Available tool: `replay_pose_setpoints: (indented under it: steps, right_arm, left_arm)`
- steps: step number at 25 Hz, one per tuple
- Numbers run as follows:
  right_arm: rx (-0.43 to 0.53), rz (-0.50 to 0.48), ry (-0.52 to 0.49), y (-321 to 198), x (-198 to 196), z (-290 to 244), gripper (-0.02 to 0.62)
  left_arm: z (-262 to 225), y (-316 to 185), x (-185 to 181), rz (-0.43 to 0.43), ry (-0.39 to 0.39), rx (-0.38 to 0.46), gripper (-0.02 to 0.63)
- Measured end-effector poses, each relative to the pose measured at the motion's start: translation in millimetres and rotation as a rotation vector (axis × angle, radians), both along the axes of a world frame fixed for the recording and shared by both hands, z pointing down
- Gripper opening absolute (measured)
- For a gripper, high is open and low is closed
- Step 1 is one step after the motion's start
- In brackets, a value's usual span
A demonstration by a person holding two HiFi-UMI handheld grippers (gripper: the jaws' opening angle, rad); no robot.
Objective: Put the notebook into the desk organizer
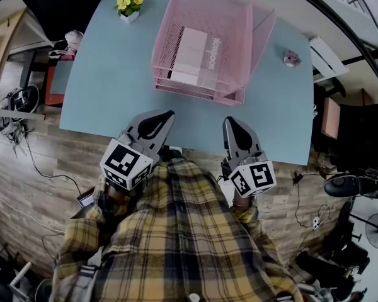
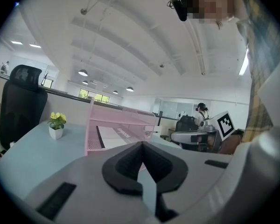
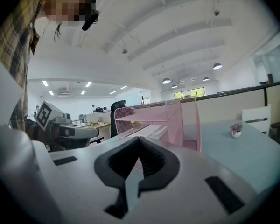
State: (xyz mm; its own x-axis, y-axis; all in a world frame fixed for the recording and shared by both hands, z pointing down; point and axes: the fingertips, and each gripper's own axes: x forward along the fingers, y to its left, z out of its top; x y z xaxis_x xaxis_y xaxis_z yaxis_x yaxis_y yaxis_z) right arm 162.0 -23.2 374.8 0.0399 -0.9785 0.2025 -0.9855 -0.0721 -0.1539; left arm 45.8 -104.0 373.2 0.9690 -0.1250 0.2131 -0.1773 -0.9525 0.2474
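The white and pink notebook (image 1: 190,56) lies flat inside the pink mesh desk organizer (image 1: 239,39) at the back of the pale blue table (image 1: 107,87). It also shows in the left gripper view as the notebook (image 2: 115,136) on a shelf of the organizer (image 2: 91,129). My left gripper (image 1: 169,114) is shut and empty at the table's near edge, well short of the organizer. My right gripper (image 1: 229,121) is likewise shut with nothing in it, held beside the left one. In the right gripper view the organizer (image 3: 182,120) stands ahead.
A small pot of yellow flowers (image 1: 129,5) stands at the table's back left. A little pink flower pot (image 1: 292,58) sits at the right. A black office chair (image 2: 18,101) is behind the table; cables and gear lie on the wooden floor (image 1: 25,187).
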Motion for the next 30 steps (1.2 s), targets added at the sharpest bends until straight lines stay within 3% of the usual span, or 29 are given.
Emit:
replay_pose_setpoints:
  steps: [30]
  right_arm:
    - [-0.016,0.016,-0.002,-10,12,4,0.002]
  left_arm:
    - [5,-14,8,-0.015,-0.01,-0.004,-0.009]
